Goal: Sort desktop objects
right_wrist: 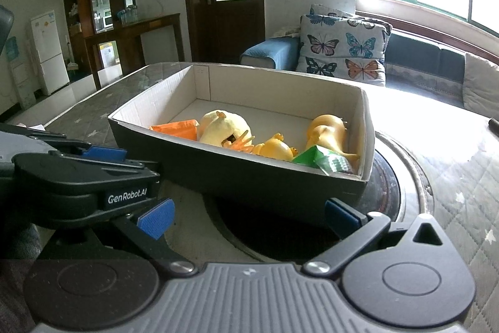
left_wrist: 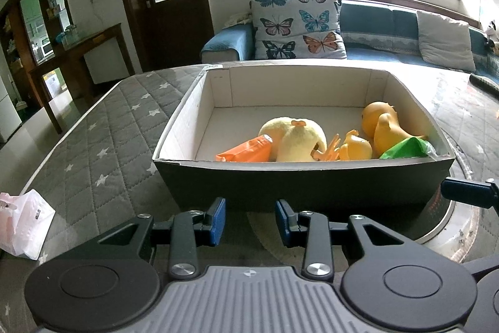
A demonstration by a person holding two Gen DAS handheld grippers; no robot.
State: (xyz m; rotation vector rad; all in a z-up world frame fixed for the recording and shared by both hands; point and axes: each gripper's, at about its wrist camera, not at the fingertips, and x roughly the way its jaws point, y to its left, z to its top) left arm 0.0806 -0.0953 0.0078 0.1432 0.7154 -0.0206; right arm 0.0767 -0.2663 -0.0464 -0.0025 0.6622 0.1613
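Note:
A dark cardboard box [left_wrist: 299,180] [right_wrist: 280,173] with a white inside sits on the table ahead of both grippers. In it lie a pale yellow plush duck [left_wrist: 296,139] [right_wrist: 223,127], an orange packet [left_wrist: 246,150] [right_wrist: 174,127], a small yellow rubber duck [left_wrist: 355,147] [right_wrist: 274,150], a large orange rubber duck [left_wrist: 386,127] [right_wrist: 327,130] and a green packet [left_wrist: 408,147] [right_wrist: 324,159]. My left gripper [left_wrist: 250,219] hangs just before the box's near wall, open, nothing between its blue pads. My right gripper [right_wrist: 249,219] stands wide open and empty near the box's near right corner. The left gripper [right_wrist: 93,173] also shows beside it.
The table wears a grey quilted star-patterned cover [left_wrist: 93,145] and a round inset ring [right_wrist: 402,177] lies under the box. A white plastic bag [left_wrist: 25,223] lies at the table's left edge. A blue sofa with butterfly cushions [left_wrist: 296,27] stands behind. A black remote [left_wrist: 485,81] lies far right.

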